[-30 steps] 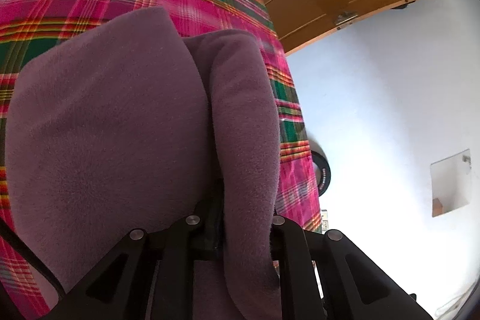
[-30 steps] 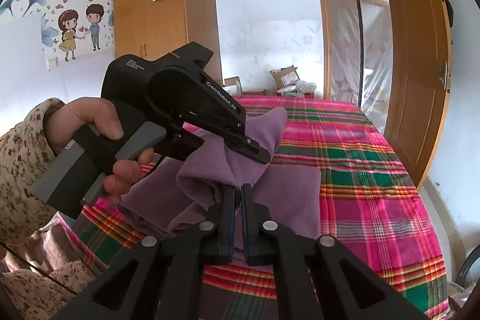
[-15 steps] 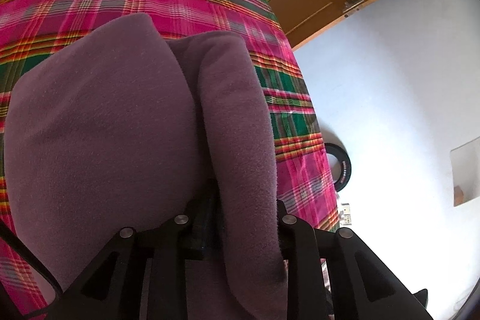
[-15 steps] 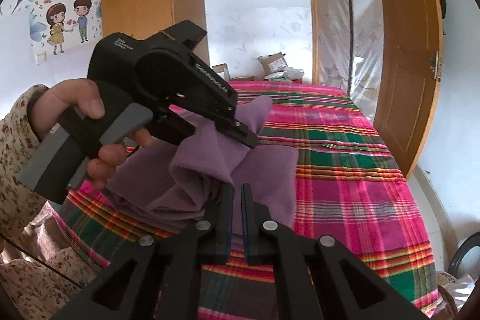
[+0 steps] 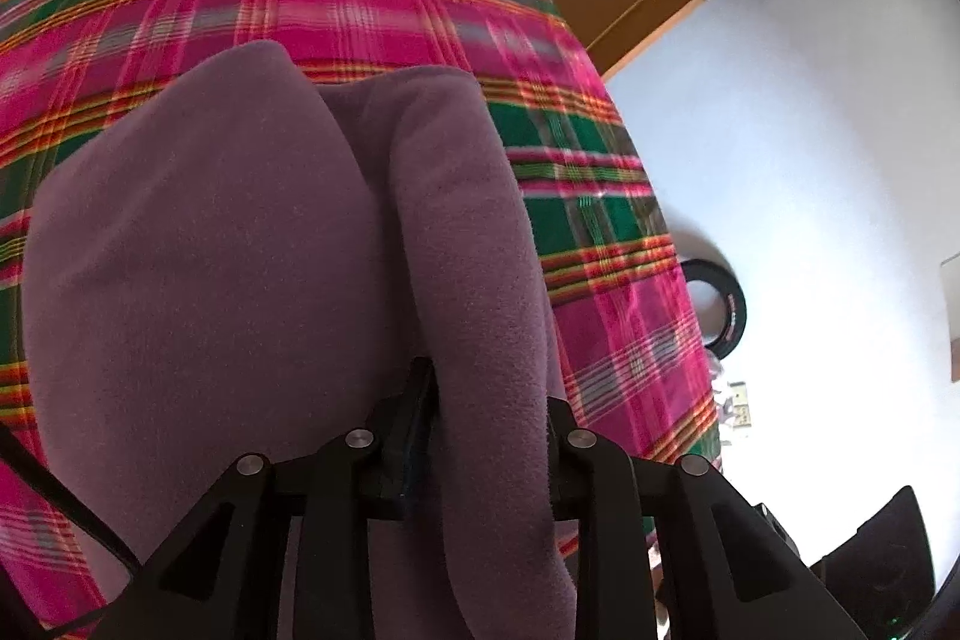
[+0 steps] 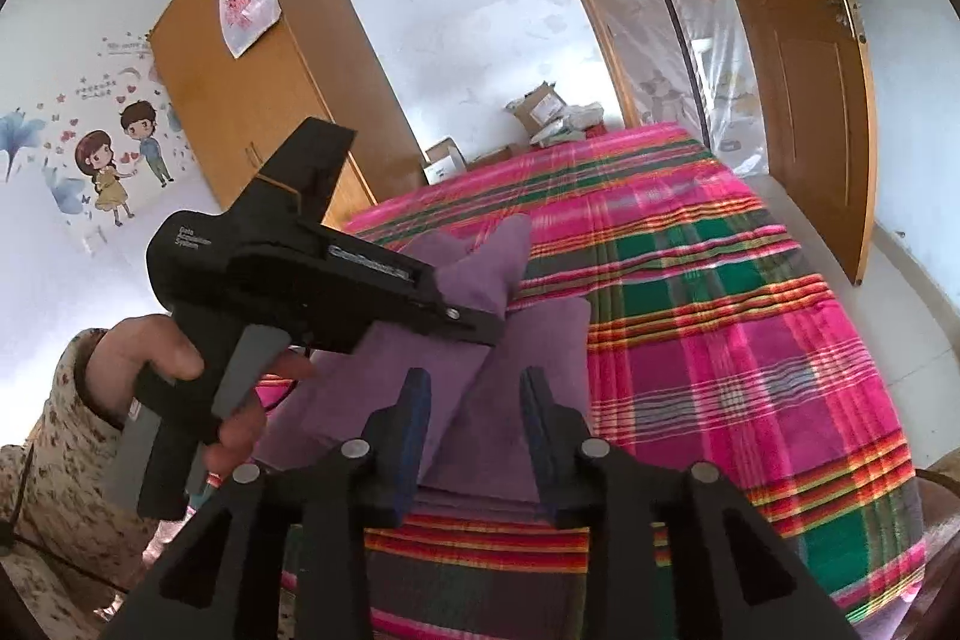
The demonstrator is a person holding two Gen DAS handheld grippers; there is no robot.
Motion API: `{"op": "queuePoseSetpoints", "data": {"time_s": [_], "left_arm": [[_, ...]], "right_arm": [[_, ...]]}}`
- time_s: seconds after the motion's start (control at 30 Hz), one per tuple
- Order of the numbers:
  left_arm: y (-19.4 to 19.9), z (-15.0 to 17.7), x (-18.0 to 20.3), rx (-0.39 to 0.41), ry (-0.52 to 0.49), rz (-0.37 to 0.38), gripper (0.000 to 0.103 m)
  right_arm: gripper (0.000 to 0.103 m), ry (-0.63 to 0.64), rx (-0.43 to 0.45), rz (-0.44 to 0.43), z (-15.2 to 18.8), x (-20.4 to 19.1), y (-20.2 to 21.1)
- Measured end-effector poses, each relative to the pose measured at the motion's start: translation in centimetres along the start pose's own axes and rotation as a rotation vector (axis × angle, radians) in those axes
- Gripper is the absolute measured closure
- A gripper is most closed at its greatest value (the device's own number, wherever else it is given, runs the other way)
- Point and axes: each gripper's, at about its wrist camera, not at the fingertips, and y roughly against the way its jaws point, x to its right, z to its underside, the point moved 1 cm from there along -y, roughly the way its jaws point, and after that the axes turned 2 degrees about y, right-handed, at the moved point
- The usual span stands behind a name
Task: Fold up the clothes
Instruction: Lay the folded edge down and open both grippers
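- A bed under a pink, green and orange plaid cover [image 6: 720, 316] is filling most of both views, and it is carrying the garment.
- A soft purple fleece garment [image 5: 240, 280] is lying bunched on the cover's near part, one thick fold rising between the left fingers.
- The left gripper [image 5: 489, 412], black and two-fingered, is clamping that fold [image 5: 480, 244] between its jaws; a hand in a floral sleeve [image 6: 156, 370] is squeezing its grey trigger.
- The right gripper [image 6: 474, 400] is hovering with jaws spread apart and nothing between its blue pads [image 6: 417, 400], just short of the garment's edge.
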Motion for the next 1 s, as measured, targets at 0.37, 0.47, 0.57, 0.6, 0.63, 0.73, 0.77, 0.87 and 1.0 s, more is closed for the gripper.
{"op": "queuePoseSetpoints", "data": {"time_s": [0.37,0.47,0.57,0.6,0.63,0.73,0.77,0.87,1.0], "left_arm": [[-2.4,-1.2,1.3,0.038,-0.052,0.011,0.068],[-2.1,-1.3,1.5,0.047,-0.046,0.044,0.061],[-1.7,-1.3,2.2,0.055,-0.051,0.057,0.061],[-1.6,-1.2,2.7,0.056,-0.056,0.055,0.061],[-1.6,-1.2,3.3,0.057,-0.061,0.053,0.061],[-2.2,-1.4,4.2,0.068,-0.066,0.054,0.061],[-1.8,-1.3,4.3,0.073,-0.065,0.074,0.061],[-0.6,-1.1,4.3,0.083,-0.075,0.115,0.061],[0.2,-1.2,3.6,0.108,-0.051,0.134,0.061]], "right_arm": [[0.066,0.011,-0.065,-0.029,0.0,-2.3,-2.4],[0.065,0.015,-0.082,-0.037,0.0,-2.9,-3.0],[0.065,0.012,-0.097,-0.043,0.0,-3.1,-3.4],[0.064,0.008,-0.098,-0.042,0.0,-3.1,-3.4],[0.064,0.004,-0.097,-0.040,0.0,-3.0,-3.4],[0.064,-0.008,-0.093,-0.033,-0.1,-2.8,-3.3],[0.064,-0.012,-0.092,-0.030,-0.2,-2.8,-3.3],[0.064,-0.022,-0.086,-0.021,-0.3,-2.2,-2.9],[0.064,-0.075,-0.075,-0.053,-0.4,-0.7,-2.6]]}}
